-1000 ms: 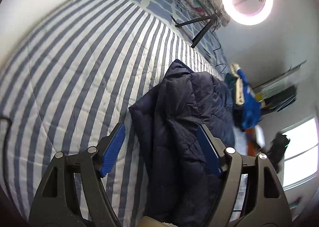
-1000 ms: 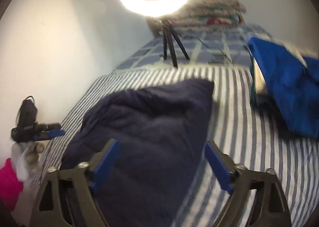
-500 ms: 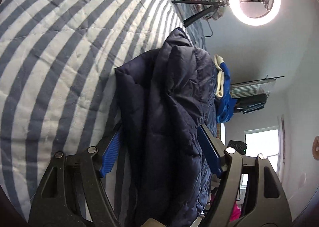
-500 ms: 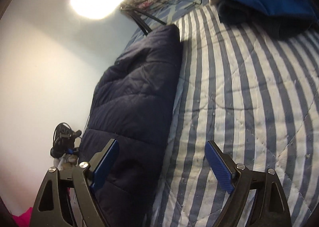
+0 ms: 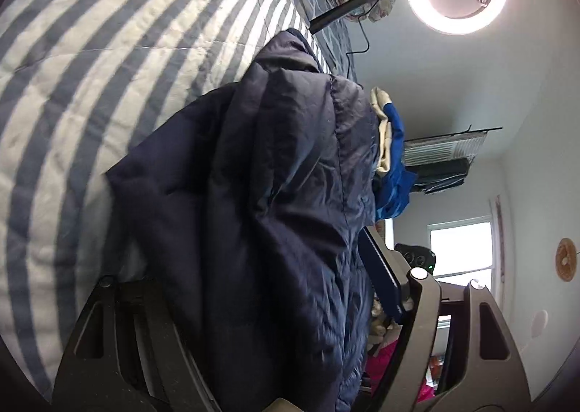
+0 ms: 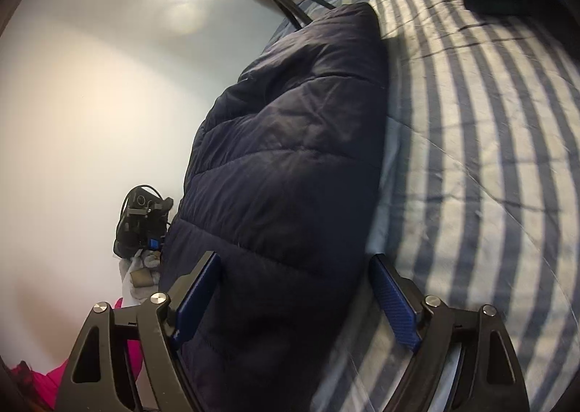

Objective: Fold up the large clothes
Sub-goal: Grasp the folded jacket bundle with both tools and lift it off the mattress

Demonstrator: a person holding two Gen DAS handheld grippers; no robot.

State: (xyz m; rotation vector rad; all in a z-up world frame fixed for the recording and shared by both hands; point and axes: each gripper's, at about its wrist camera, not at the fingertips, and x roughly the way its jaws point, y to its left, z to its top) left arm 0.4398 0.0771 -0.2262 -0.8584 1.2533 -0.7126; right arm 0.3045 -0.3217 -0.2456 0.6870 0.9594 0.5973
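Navy quilted jacket [image 6: 290, 165] lies on the striped bedspread [image 6: 489, 158], partly folded into a long bundle, long axis running from 6 to 12 o'clock in both wrist views. Right gripper [image 6: 295, 298] straddles the near end, jaws apart and just been closing, jacket between them; left pad at the fabric edge, right pad clear of it, no clamp. Left gripper [image 5: 253, 285] also straddles the near end, jaws apart, one finger hidden under fabric, so contact unclear. Both hands look equally near. Blue garment [image 5: 395, 173] sits past the jacket at 2 o'clock.
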